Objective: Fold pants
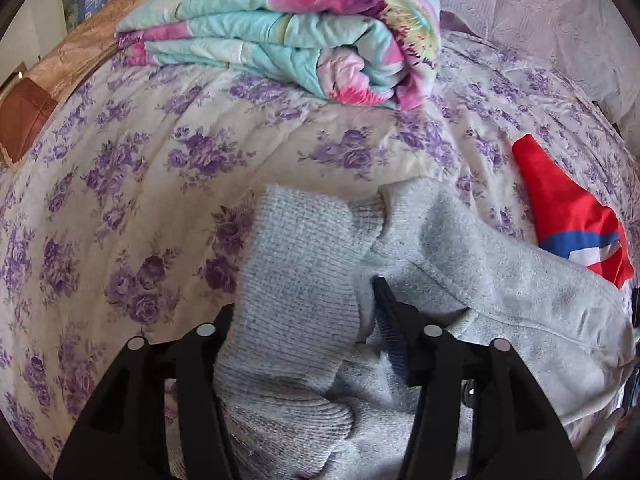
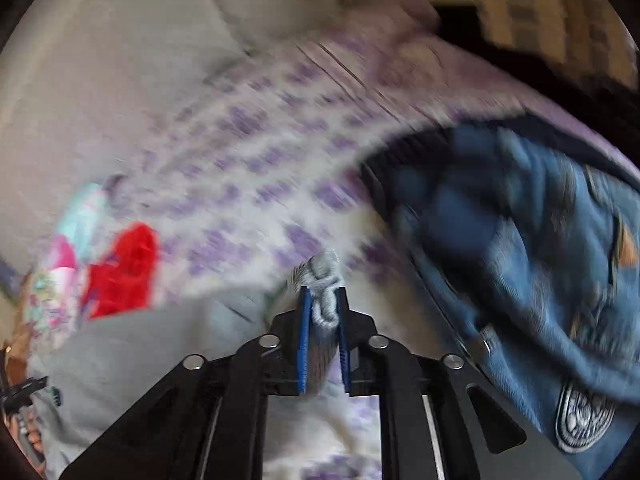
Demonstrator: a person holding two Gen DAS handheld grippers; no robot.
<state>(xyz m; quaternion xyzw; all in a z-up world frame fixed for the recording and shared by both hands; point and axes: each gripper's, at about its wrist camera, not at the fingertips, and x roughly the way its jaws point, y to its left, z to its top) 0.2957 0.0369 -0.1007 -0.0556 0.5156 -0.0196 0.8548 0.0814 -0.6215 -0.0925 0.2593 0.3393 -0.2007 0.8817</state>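
Grey sweatpants [image 1: 460, 264] lie bunched on the floral bedsheet [image 1: 140, 184]. In the left wrist view a ribbed grey cuff [image 1: 296, 264] drapes over my left gripper [image 1: 312, 304]; its jaws stand wide apart around the cuff, and only the right blue-padded finger [image 1: 390, 320] shows clearly. In the blurred right wrist view my right gripper [image 2: 323, 300] is shut on a bunched grey piece of the pants [image 2: 325, 284], held above the sheet, with more grey fabric [image 2: 120, 360] to the lower left.
A folded pastel floral quilt [image 1: 288, 32] lies at the far side of the bed. A red garment [image 1: 568, 212] lies to the right of the pants and also shows in the right wrist view [image 2: 124, 272]. Blue denim clothing [image 2: 520, 260] lies at the right.
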